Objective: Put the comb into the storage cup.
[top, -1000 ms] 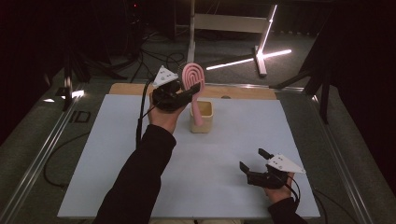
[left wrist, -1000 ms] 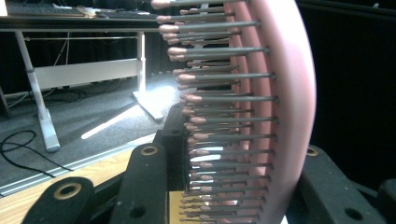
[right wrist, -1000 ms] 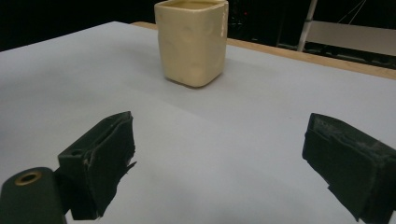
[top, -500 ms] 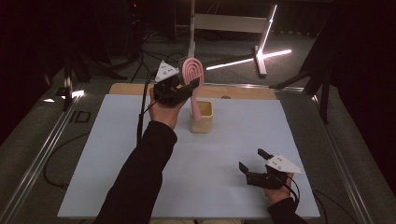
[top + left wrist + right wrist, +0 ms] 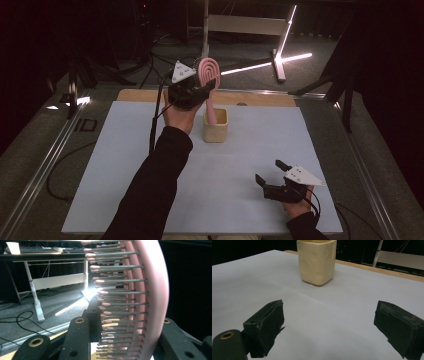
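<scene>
While clamped in the left claw [image 5: 209, 89], pink hairbrush [image 5: 208, 75] upright, handle in cup [image 5: 215, 127], right claw [image 5: 267, 171] wide

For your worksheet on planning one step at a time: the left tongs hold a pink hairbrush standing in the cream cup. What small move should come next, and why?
Probably open the left tongs and let go. The pink hairbrush stands with its handle already down inside the cream cup, so the cup should hold it. The right tongs rest open, far from the cup.
</scene>
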### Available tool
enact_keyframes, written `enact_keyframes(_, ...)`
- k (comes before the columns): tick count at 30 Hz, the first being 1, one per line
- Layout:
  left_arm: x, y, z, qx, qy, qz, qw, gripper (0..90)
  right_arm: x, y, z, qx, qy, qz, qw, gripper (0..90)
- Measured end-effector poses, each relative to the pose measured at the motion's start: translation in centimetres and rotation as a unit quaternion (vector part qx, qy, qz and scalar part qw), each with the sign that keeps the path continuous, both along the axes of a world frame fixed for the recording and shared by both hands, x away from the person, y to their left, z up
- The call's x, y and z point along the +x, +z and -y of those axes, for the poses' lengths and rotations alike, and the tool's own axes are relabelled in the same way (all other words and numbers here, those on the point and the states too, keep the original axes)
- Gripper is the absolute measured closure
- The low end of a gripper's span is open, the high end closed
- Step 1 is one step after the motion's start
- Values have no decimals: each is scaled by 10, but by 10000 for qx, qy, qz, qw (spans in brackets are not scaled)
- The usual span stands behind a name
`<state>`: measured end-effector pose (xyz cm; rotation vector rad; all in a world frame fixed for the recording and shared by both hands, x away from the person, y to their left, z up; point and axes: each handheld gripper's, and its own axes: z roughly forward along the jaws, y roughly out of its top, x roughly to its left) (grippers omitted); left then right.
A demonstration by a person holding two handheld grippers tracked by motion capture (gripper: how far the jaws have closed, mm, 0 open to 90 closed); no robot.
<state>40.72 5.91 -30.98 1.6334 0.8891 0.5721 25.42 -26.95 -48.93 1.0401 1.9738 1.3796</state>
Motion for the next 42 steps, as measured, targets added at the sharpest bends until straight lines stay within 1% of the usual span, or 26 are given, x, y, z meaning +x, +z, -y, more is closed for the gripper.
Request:
enact_keyframes(7, 6, -2, 1, -46, 77, 10, 10000, 643, 0, -1, 0, -7, 3, -2, 10000, 92)
enact_keyframes(12, 9, -4, 4, -59, 129, 55, 9999, 643, 0, -1, 0, 6, -1, -9, 10000, 92)
enact_keyframes(17, 11, -4, 7, -9, 129, 88, 9999, 643, 1, -1, 0, -7, 6, -8, 10000, 92)
enact_keyframes(22, 13, -5, 11, -40, 118, 84, 9999, 643, 1, -1, 0, -12, 16, -18, 10000, 92)
enact_keyframes(26, 16, -5, 14, -25, 139, 79, 9999, 643, 1, -1, 1, 6, -1, -32, 10000, 92)
enact_keyframes(29, 16, -5, 16, -57, 143, 118, 9998, 643, 1, -1, 2, 9, -2, -20, 10000, 92)
enact_keyframes(36, 18, -11, 23, 2, 163, 100, 9998, 643, 1, -1, 3, 4, -4, -10, 10000, 92)
enact_keyframes(40, 19, -15, 28, 98, 163, 99, 9998, 643, 1, -1, 3, 1, -19, -22, 10000, 92)
enact_keyframes(42, 20, -15, 30, 107, 170, 107, 9997, 643, 1, -1, 3, 3, -9, -15, 10000, 92)
